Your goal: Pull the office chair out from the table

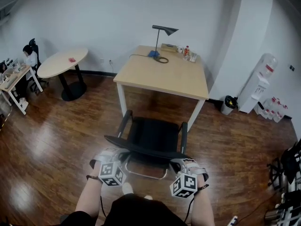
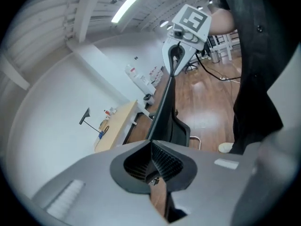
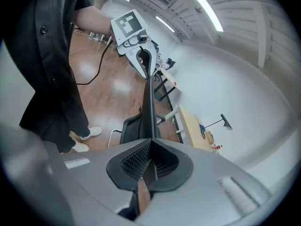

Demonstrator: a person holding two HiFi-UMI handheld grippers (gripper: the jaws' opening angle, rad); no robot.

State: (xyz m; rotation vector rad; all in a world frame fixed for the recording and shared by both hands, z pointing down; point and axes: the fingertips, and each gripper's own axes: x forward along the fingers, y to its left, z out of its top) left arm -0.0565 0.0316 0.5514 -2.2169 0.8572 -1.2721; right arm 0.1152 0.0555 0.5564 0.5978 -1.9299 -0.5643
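Observation:
A black office chair [image 1: 154, 134] stands in front of the light wooden table [image 1: 164, 74], its seat just outside the table's near edge. In the head view its thin backrest top [image 1: 141, 147] runs across in front of me. My left gripper [image 1: 115, 152] is shut on the left end of that edge and my right gripper [image 1: 182, 161] on the right end. In the left gripper view the backrest [image 2: 164, 107] runs from my left gripper [image 2: 153, 147] up to the right gripper [image 2: 175, 62]. The right gripper view mirrors this: backrest [image 3: 149, 112], right gripper [image 3: 149, 145], left gripper [image 3: 143, 58].
On the table stand a desk lamp [image 1: 162, 30] and small bottles [image 1: 187, 52]. A round table [image 1: 62, 62] and a seated person at a desk [image 1: 27, 56] are far left. A water dispenser [image 1: 257, 84] and bin [image 1: 229, 104] are at right, equipment [image 1: 286, 173] at the right edge.

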